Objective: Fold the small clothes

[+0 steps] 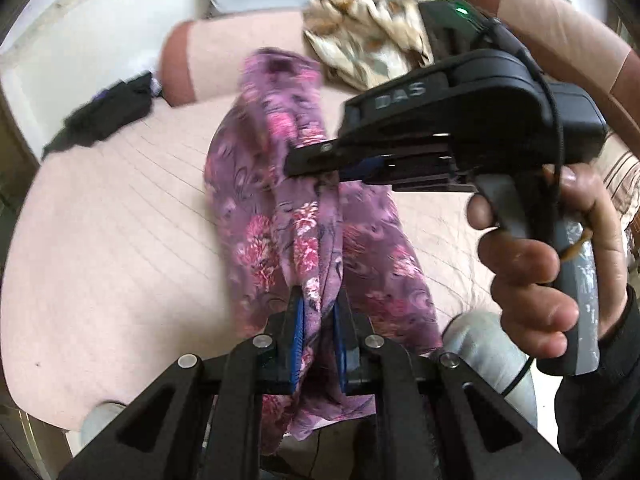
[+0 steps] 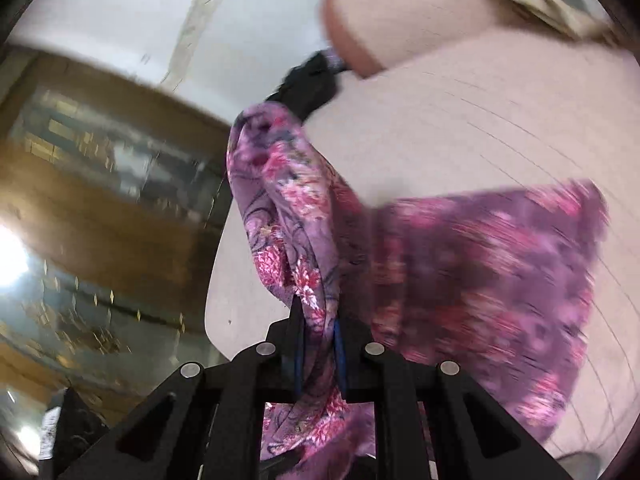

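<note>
Both grippers, left gripper (image 1: 318,316) and right gripper (image 2: 318,320), clamped purple floral thin-fabric garment (image 1: 280,208) above pink quilted bed (image 1: 120,200); advised keeping held edges level, taut.

- The garment (image 1: 280,208) is purple with pink and red floral print and dark swirling lines.
- The bed sheet (image 1: 120,216) is pale pink with thin lines.
- The crumpled cloth (image 1: 360,40) is cream with brown patches.
- The dark garment (image 1: 104,116) is black.
- The tongs' pads (image 1: 298,320) are blue on black fingers.
</note>
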